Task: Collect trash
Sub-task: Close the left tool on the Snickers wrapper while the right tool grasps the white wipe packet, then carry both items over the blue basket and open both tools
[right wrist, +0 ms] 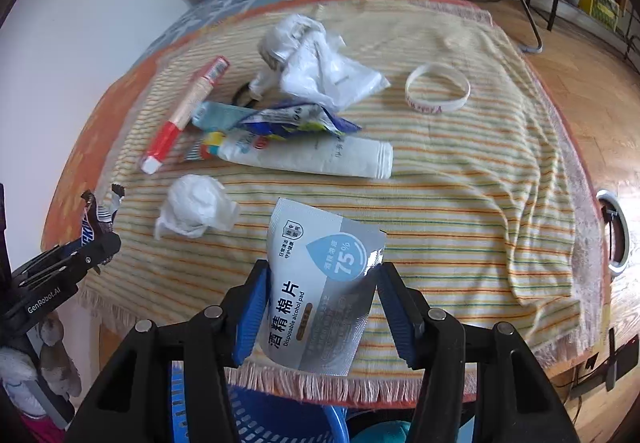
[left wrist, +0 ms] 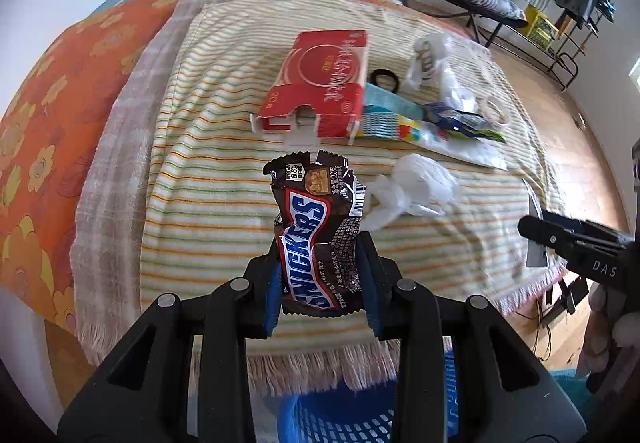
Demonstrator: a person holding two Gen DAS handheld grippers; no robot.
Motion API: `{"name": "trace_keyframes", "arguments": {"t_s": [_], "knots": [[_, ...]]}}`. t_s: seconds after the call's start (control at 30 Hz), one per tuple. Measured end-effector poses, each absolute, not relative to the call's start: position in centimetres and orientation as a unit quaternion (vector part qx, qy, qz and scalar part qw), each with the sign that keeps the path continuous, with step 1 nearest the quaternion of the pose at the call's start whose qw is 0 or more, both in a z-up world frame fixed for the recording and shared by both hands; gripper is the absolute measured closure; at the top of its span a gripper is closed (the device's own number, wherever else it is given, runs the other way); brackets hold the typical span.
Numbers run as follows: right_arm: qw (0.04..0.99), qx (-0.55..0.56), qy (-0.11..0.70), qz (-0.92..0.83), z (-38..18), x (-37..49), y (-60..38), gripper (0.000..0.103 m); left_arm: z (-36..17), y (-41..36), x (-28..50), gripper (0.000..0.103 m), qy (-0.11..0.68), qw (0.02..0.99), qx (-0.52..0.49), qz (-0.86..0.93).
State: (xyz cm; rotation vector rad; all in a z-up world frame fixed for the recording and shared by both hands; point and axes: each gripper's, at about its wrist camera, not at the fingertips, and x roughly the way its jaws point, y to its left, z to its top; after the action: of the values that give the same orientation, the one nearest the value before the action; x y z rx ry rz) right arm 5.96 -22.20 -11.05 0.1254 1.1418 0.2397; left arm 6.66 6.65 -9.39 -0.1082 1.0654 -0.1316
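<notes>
Step in hand: carry-off, both hands loaded. Left gripper (left wrist: 322,275) fingers are pinched on a crumpled brown Snickers wrapper (left wrist: 316,227), held upright above the near edge of the bed. Right gripper (right wrist: 320,307) fingers are clamped on a grey-and-white foil alcohol-pad sachet (right wrist: 320,283), also over the near edge. Blue perforated plastic basket (right wrist: 256,419) sits below that edge. Next move, by my reading: bring each piece over the basket mouth, then open the fingers. Crumpled white tissue (right wrist: 196,209) and other litter remain on the striped towel (right wrist: 460,203).
</notes>
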Motion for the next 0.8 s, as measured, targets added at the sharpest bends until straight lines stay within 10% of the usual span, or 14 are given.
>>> {"name": "trace_keyframes", "arguments": {"t_s": [0.8], "knots": [[0.801, -0.05, 0.553, 0.225, -9.0, -4.5, -16.3, 0.045, -8.6, 2.9, -4.7, 0.07, 0.526, 0.842, -0.048, -0.112]]}}
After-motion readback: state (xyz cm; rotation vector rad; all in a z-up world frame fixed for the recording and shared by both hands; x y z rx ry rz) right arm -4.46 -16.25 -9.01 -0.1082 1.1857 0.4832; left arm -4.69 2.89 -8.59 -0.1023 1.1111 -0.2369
